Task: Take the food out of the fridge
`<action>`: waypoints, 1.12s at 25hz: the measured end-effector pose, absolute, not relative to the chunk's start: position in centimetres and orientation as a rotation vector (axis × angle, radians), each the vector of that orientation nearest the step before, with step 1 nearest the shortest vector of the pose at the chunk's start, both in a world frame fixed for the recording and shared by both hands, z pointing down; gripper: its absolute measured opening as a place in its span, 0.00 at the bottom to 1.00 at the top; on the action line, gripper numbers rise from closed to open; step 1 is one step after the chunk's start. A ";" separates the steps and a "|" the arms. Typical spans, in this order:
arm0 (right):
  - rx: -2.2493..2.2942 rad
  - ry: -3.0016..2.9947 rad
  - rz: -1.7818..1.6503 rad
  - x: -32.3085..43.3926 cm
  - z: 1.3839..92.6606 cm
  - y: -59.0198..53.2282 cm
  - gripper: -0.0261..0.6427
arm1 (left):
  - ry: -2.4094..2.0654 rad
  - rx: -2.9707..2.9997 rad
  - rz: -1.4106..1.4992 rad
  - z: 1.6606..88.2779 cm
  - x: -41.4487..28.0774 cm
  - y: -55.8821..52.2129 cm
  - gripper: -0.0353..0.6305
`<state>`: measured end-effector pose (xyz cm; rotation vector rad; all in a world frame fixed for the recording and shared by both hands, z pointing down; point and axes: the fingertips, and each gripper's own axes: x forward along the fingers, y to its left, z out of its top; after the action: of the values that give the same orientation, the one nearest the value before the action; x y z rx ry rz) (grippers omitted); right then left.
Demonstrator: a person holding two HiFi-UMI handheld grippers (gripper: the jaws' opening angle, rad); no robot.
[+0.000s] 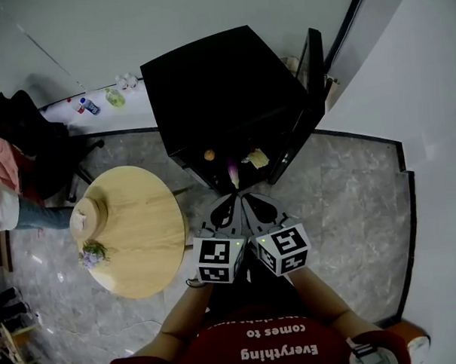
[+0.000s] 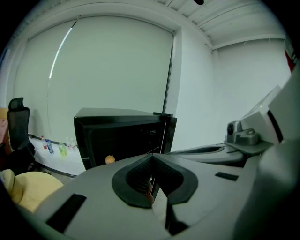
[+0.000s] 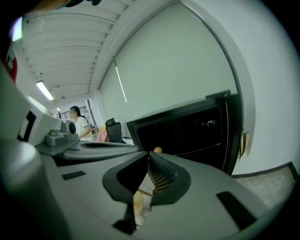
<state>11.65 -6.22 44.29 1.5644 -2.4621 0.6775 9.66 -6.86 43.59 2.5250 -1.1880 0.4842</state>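
1. Although the fridge (image 1: 224, 87) stands open, nothing is out yet: an orange fruit (image 1: 209, 154), a purple item (image 1: 232, 172) and a yellow packet (image 1: 257, 158) lie inside.
2. The left gripper (image 1: 227, 204) and the right gripper (image 1: 256, 204) are short of it, jaws together, empty.
3. Only the head view shows all three foods; the gripper views show only the fruit.

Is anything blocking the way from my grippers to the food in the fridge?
Nothing visible. The door stands open at the right, and the orange and packet lie exposed just ahead of the left gripper and right gripper.
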 end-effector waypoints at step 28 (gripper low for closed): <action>1.914 -2.141 1.665 23.6 75.3 -18.5 0.32 | -0.935 2.400 0.652 61.3 14.5 -8.2 0.06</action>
<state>23.57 -18.50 75.28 1.9141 -2.1411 1.6652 14.51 -8.21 61.35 2.3995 -0.9352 0.6519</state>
